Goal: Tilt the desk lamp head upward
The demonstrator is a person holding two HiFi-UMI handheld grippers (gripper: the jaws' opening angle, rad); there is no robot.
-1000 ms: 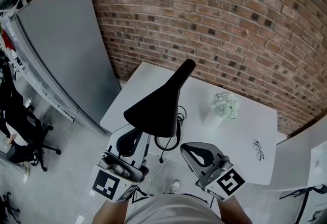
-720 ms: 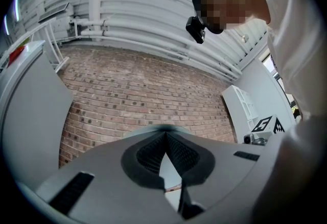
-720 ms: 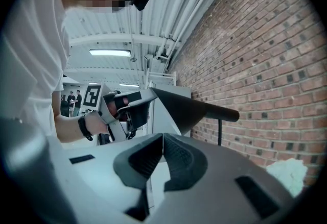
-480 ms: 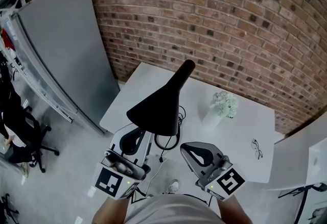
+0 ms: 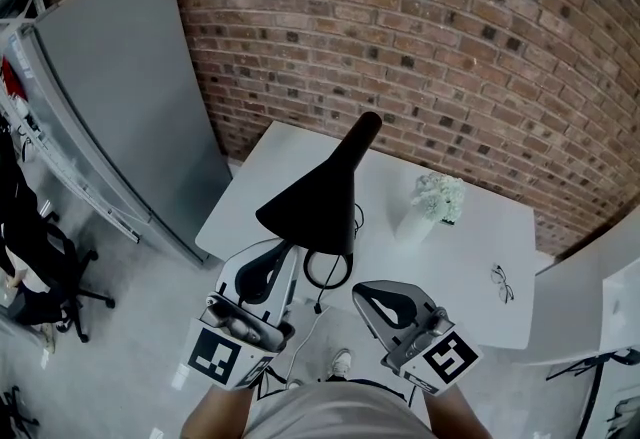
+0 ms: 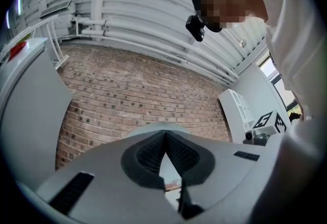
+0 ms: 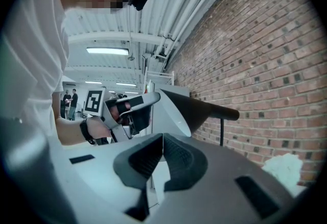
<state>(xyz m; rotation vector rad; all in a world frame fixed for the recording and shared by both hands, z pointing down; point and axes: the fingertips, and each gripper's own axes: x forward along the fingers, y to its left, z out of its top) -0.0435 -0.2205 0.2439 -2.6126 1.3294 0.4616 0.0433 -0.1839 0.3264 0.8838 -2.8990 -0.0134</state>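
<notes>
The black cone-shaped desk lamp head (image 5: 315, 197) stands over the near left of the white table (image 5: 470, 257), its neck rising toward the brick wall. My left gripper (image 5: 275, 257) sits just below the shade's near rim, jaws shut with nothing between them. In the right gripper view the left gripper (image 7: 134, 110) sits right beside the shade's white inner rim (image 7: 173, 110); I cannot tell if they touch. The left gripper view shows my left gripper (image 6: 164, 133) with only brick wall beyond its tips. My right gripper (image 5: 370, 295) (image 7: 162, 137) hangs right of the lamp, shut and empty.
A vase of pale flowers (image 5: 437, 199) stands mid-table and a pair of glasses (image 5: 502, 283) lies at its right. The lamp's black cable (image 5: 322, 277) loops near the front edge. A grey panel (image 5: 130, 97) leans at the left, with an office chair (image 5: 40, 262) on the floor.
My left gripper has risen a little toward the shade's rim. The lamp head sits slightly higher and further right in the view. The right gripper has stayed put.
</notes>
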